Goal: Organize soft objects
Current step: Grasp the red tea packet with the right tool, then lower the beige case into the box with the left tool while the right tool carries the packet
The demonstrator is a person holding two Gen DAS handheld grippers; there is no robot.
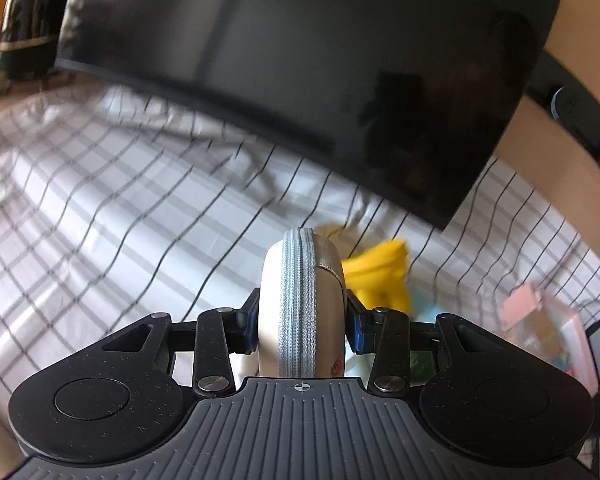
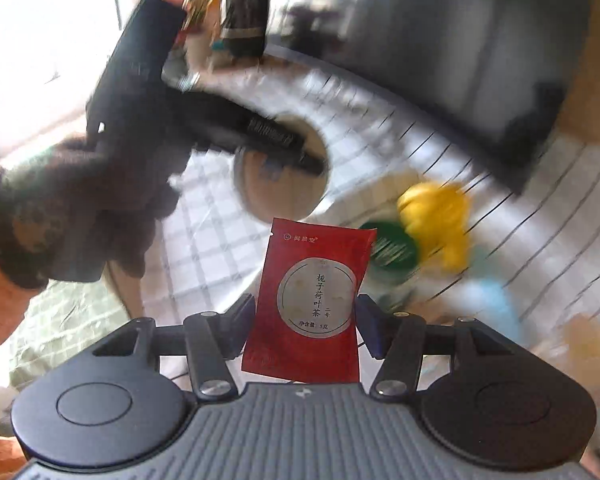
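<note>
A beige zippered pouch (image 1: 302,304) was clamped in the left gripper (image 1: 302,320) and a red tea sachet (image 2: 312,304) in the right gripper (image 2: 306,326), neither yet placed, while a yellow soft item (image 1: 380,276) was left on the checked cloth (image 1: 100,220).

bright daylight, motion blur, fisheye-bent edges.

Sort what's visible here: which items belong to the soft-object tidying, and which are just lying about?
Job:
- beige zippered round pouch, clamped in the left gripper
- red foil tea sachet, between the right gripper fingers
- yellow soft item on the checked cloth

Lying about:
- black flat screen
- dark bag
</note>
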